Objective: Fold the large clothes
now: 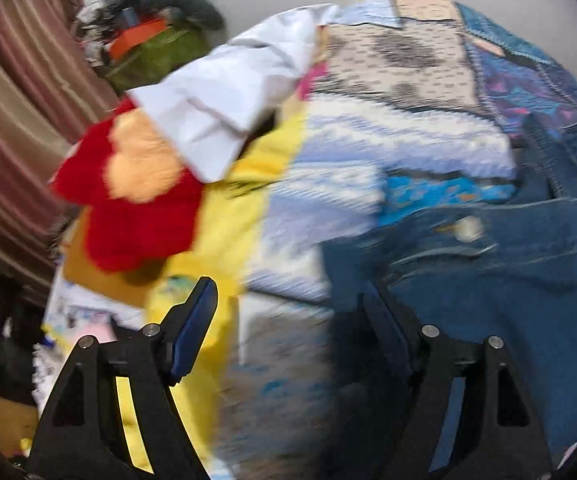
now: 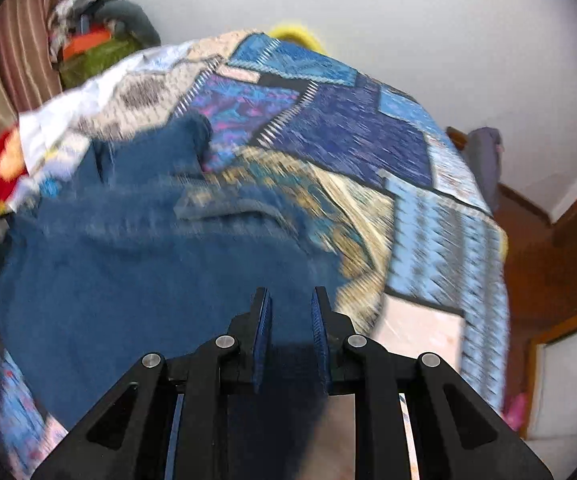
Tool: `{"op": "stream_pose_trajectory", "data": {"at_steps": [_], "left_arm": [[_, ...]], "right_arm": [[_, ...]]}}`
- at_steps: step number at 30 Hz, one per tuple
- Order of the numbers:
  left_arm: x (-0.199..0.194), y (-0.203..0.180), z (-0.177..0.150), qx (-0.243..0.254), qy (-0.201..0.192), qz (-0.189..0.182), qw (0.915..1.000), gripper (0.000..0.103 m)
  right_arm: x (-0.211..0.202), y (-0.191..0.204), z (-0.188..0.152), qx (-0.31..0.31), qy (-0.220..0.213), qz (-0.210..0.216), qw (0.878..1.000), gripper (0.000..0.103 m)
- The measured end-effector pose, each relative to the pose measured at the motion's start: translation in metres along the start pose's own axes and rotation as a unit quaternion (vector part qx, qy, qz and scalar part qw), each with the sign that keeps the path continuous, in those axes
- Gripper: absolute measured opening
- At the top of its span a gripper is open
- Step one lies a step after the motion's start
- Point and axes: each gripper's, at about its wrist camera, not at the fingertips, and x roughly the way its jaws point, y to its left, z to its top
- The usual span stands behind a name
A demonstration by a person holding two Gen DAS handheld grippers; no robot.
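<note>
Spread wide on the left gripper (image 1: 288,312), nothing between the blue-padded fingers (image 1: 192,332); drawn to a narrow gap on the right gripper (image 2: 290,332), parallel pads apart, no cloth visibly pinched, though blur leaves a thin fold uncertain.

Lying ahead of both: blue denim garment, heavy and seamed, with a pale round button (image 1: 468,229), spread across a patchwork quilt of blue, purple and cream blocks (image 2: 348,136). Denim (image 2: 128,264) directly under and beyond the right jaws; to the right of and beyond the left jaws in the left wrist view. Left of the left jaws: yellow printed sheet (image 1: 224,240), red plush toy with an orange patch (image 1: 136,200), white folded cloth (image 1: 224,112). Far beyond, a green bag topped with an orange box (image 1: 148,52).

Judged step: approach, before any grasp; denim not yet folded, heavy motion blur in both views. Next move likely calls for settling each gripper on an edge or corner of the denim, closing firmly on the thick cloth, then lifting both ends evenly so the fold lands flat.

No brand, label or writing readable; blur too strong.
</note>
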Motion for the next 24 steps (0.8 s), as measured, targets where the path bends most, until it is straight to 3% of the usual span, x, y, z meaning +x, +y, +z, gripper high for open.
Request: {"op": "stream_pose_trajectory", "data": {"at_steps": [4,11,17,24], "left_arm": [[-0.028,0.030,-0.015,-0.014,-0.012,-0.012,0.9997,0.076],[-0.092,0.040,-0.050,-0.041,-0.067,-0.081,0.9936,0.077],[-0.101,-0.009,-0.072,-0.027,-0.057,-0.143,0.9877,0.081],[-0.071,-0.077,-0.087,0.028,-0.022,-0.154,0.9874,0.081]], "right_arm": [[-0.022,-0.007,-0.016,0.012,0.003,-0.023,1.000,0.016],[-0.082,0.020,-0.020,0.038,-0.045,0.061,0.996,0.016],[-0.092,0.091,-0.016,0.008,-0.054,0.126,0.990,0.016],[-0.041,0.175,-0.029,-0.032,0.011,0.166,0.986,0.016]]}}
